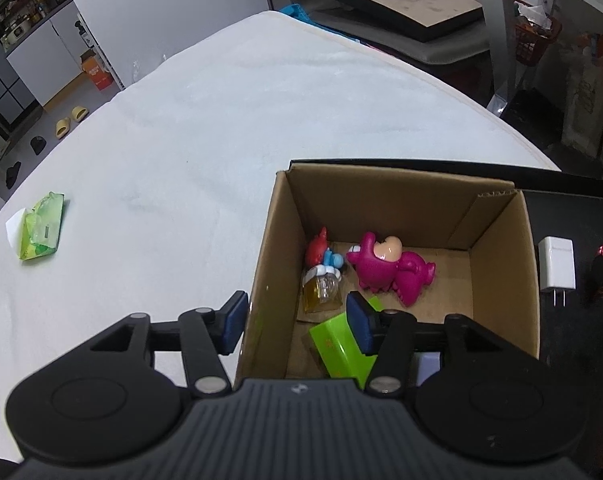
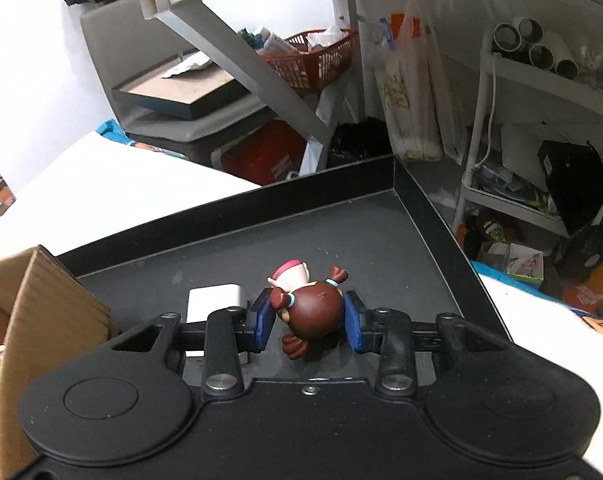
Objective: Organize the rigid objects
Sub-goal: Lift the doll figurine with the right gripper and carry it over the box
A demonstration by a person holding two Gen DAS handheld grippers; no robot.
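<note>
Doll pinched in the tray, box is the next stop

Left wrist view: the left gripper [image 1: 297, 322] sits part open, straddling the near-left wall of the cardboard box [image 1: 277, 240], one pad outside and one inside beside a green block [image 1: 341, 350]; the pads don't look pressed on anything. A pink figure [image 1: 389, 270] already lies in there, and a white charger [image 1: 556, 268] waits in the black tray [image 1: 581, 192]. Right wrist view: the right gripper [image 2: 309, 318] is clamped on the doll's [image 2: 311, 312] brown head, low in the tray. Looks like the pickup step; next I'd guess lift clear and carry it left over the box.
</note>
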